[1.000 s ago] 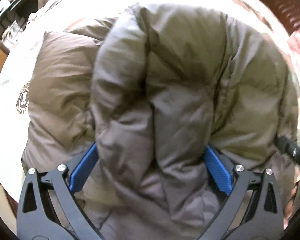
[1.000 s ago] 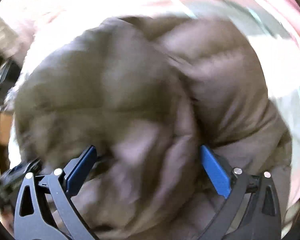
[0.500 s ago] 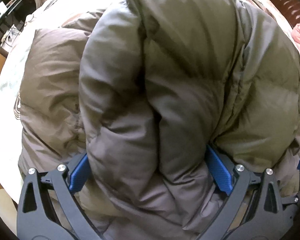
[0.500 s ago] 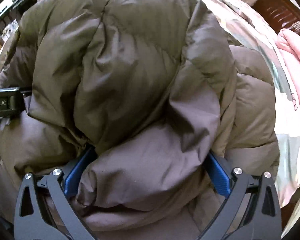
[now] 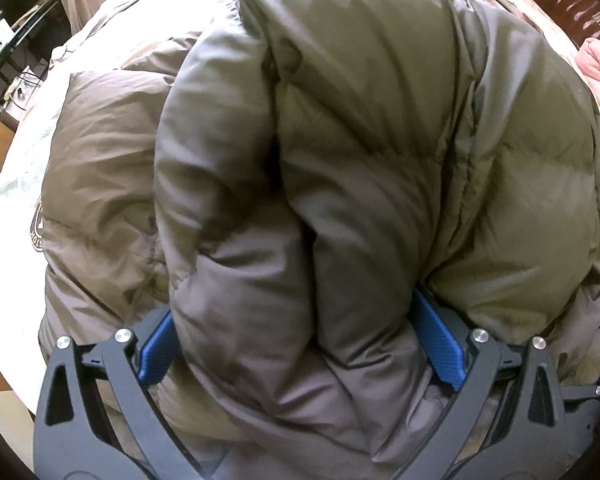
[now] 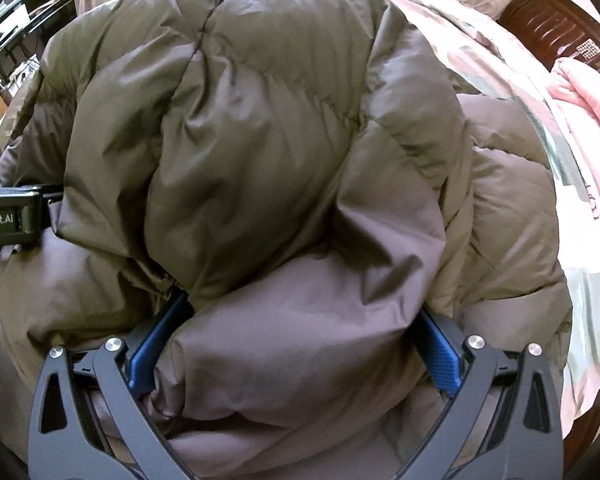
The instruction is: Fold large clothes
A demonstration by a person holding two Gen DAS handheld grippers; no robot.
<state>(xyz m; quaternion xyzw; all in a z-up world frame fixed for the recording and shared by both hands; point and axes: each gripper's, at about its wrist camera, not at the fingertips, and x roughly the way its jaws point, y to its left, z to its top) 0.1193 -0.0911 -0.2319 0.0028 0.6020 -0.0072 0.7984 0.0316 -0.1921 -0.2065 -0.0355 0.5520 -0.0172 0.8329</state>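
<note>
A big olive-brown puffer jacket (image 5: pixel 360 140) lies on a pale bed and fills both views. A thick folded-over bundle of it bulges between the blue pads (image 5: pixel 440 348) of my left gripper (image 5: pixel 298 344), which is shut on it. My right gripper (image 6: pixel 298 352) grips another thick roll of the same jacket (image 6: pixel 260 120) between its blue pads (image 6: pixel 438 356). The left gripper's body (image 6: pixel 8 216) pokes in at the left edge of the right wrist view, close beside. A round logo patch (image 5: pixel 38 228) shows on the flat lower layer at the left.
The pale bed sheet (image 5: pixel 16 184) borders the jacket on the left, and a patterned sheet (image 6: pixel 588 280) on the right. A pink blanket (image 6: pixel 588 92) and a dark wooden headboard (image 6: pixel 556 24) sit at the far right. Dark furniture (image 5: pixel 16 40) stands at the upper left.
Both grippers have carried the folded part of the jacket forward over the flat layer, so it fills more of each view. The right wrist view went from blurred to steady.
</note>
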